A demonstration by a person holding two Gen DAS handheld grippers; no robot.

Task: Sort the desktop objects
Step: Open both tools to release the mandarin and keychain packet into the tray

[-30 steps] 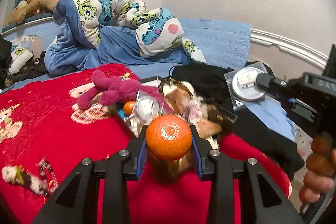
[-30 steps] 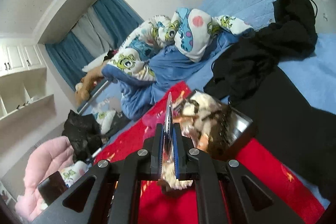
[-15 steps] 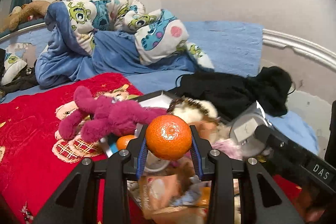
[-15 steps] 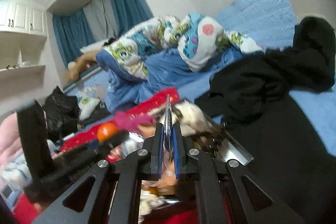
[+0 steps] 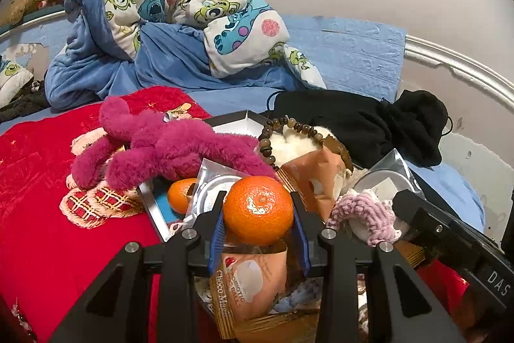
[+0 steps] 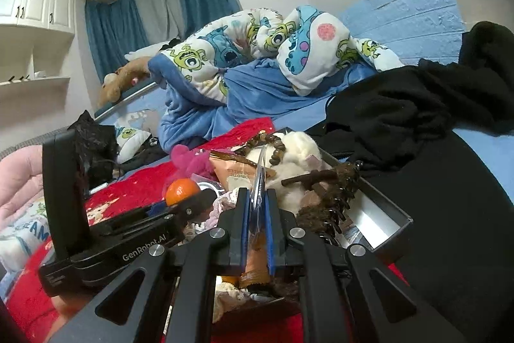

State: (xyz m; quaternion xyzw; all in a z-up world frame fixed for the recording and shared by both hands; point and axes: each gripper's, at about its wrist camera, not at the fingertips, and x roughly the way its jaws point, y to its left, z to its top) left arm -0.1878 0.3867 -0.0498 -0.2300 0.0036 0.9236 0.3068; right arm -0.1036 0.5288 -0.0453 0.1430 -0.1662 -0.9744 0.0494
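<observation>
The left gripper [image 5: 258,222] was clamped on a tangerine [image 5: 258,211], which hung directly over the crowded box [image 5: 239,118], above a snack pouch [image 5: 250,282] and just right of a second tangerine [image 5: 180,195] lying in the box. The right gripper [image 6: 256,221] was pinched tight on a thin flat packet [image 6: 259,179] held on edge, its long axis running up and away from the jaws, also over the box. Judging by this, both loads needed only go down, and the left hand looked nearer to a free spot.
</observation>
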